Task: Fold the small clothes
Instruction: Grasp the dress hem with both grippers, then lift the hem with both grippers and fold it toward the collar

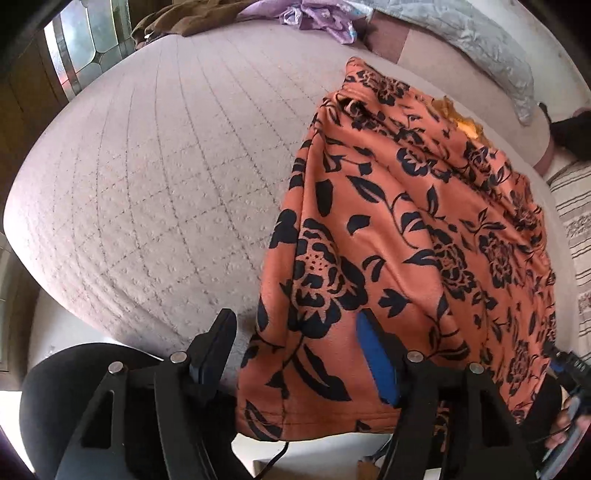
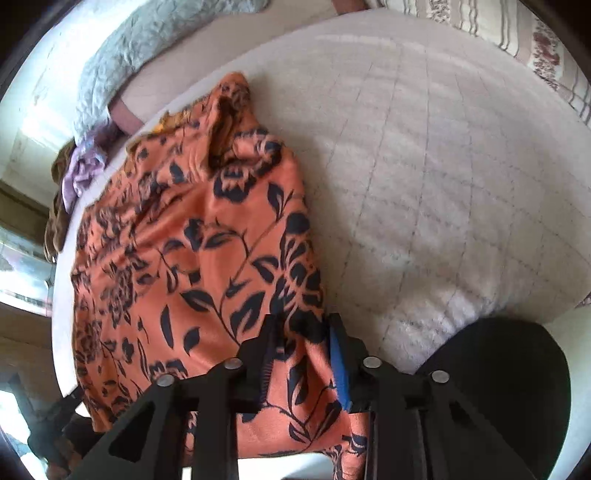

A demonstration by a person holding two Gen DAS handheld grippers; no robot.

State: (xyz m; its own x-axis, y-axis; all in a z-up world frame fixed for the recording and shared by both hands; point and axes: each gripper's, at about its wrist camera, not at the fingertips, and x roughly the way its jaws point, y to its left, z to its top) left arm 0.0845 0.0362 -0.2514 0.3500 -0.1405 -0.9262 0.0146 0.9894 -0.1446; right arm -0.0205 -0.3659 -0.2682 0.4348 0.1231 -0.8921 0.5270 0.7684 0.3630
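- An orange garment with a black flower print [image 1: 406,229] is seen spread on a pale quilted bedspread [image 1: 147,184], its hemmed near edge hanging just over the front of the bed
- In the left wrist view the garment lies to the right of centre, with bare bedspread to its left; in the right wrist view it lies to the left, with bare bedspread [image 2: 443,184] to its right
- The left gripper [image 1: 299,332] is pointed steeply down at the garment's near left corner; the corner is seen between the jaws, the blue-padded finger [image 1: 376,354] lying on the cloth and the black finger [image 1: 218,339] standing clear of the cloth's edge over the bedspread, so no grip is shown and the jaws are read as released
- The right gripper [image 2: 303,350] is set at the garment's near right corner; a bunched fold of the orange cloth [image 2: 207,240] is clenched between its black finger [image 2: 264,354] and its blue-padded finger [image 2: 338,354]
- Far up the bed a lilac cloth [image 1: 325,18] and a brown cloth [image 1: 177,22] are seen lying well apart from the garment
- A pale grey crinkled cover [image 1: 487,48] is seen along the far right edge of the bed
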